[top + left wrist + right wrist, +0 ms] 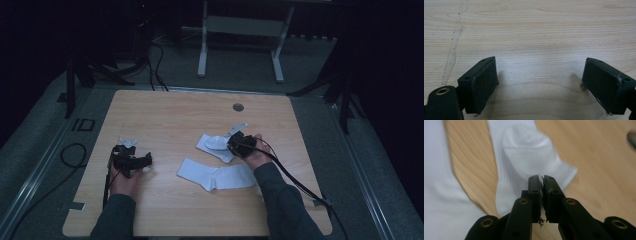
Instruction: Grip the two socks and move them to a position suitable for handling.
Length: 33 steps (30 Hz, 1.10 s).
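The smaller white sock (216,146) is lying folded just right of the table's (165,115) middle, with the right gripper (239,144) sitting at its 3 o'clock, jaws clenched together right over its edge; can't tell if fabric's pinched. A longer sock (215,176) is lying at 6 o'clock. The left gripper (131,161) is resting released way over at 9 o'clock.

We read this as a dim lab or recording studio. A pale wooden table (165,115) stands on grey carpet (40,135). Black tripod stands (75,75) and black floor cables (156,65) surround it.
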Tool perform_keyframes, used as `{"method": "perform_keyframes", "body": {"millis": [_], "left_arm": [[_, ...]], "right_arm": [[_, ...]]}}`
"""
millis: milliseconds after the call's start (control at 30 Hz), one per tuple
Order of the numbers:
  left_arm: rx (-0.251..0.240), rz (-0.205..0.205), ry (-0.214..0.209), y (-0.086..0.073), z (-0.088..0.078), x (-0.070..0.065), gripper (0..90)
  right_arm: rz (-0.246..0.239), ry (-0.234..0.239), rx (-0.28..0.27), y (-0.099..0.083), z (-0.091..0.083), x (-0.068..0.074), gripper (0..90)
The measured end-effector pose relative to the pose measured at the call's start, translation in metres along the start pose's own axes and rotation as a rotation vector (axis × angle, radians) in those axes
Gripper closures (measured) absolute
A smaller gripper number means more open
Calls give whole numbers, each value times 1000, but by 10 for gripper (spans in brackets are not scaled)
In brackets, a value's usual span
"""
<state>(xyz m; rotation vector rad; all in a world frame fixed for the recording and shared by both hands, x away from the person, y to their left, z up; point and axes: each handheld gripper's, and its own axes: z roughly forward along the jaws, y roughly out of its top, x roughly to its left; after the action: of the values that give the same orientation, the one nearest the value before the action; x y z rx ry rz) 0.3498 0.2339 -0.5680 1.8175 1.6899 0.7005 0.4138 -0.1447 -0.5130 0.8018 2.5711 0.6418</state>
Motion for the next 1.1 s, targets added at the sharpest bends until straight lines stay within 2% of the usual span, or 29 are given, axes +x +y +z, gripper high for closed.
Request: {"method": "perform_keyframes", "body": {"millis": [33,67,133,200,333,500,600,733,767,933,1000,1033,1100], "left_arm": [[0,0,0,0,0,0,128],[0,0,0,0,0,0,128],[0,0,0,0,0,0,128],[0,0,0,0,0,0,129],[0,0,0,0,0,0,128],[-1,0,0,0,0,0,128],[0,-1,0,0,0,0,128],[0,-1,0,0,0,0,128],[0,-1,0,0,0,0,128],[0,0,0,0,0,0,128],[0,0,0,0,0,0,128],[0,0,0,0,0,0,128],[0,0,0,0,0,0,129]], "right_arm": [[0,0,0,0,0,0,840],[6,-4,41,-9,5,-3,838],[21,-14,75,-16,9,-7,829],[36,-15,88,-19,10,-12,793],[54,-1,37,-13,-1,-15,699],[44,12,0,2,-8,-13,676],[31,26,-17,19,-5,-8,675],[18,47,-23,31,2,-8,634],[20,74,-26,38,10,-8,626],[23,74,-5,48,25,-7,621],[25,74,23,52,37,-5,612],[25,74,23,52,37,-5,612],[23,82,64,52,51,-3,632]]}}
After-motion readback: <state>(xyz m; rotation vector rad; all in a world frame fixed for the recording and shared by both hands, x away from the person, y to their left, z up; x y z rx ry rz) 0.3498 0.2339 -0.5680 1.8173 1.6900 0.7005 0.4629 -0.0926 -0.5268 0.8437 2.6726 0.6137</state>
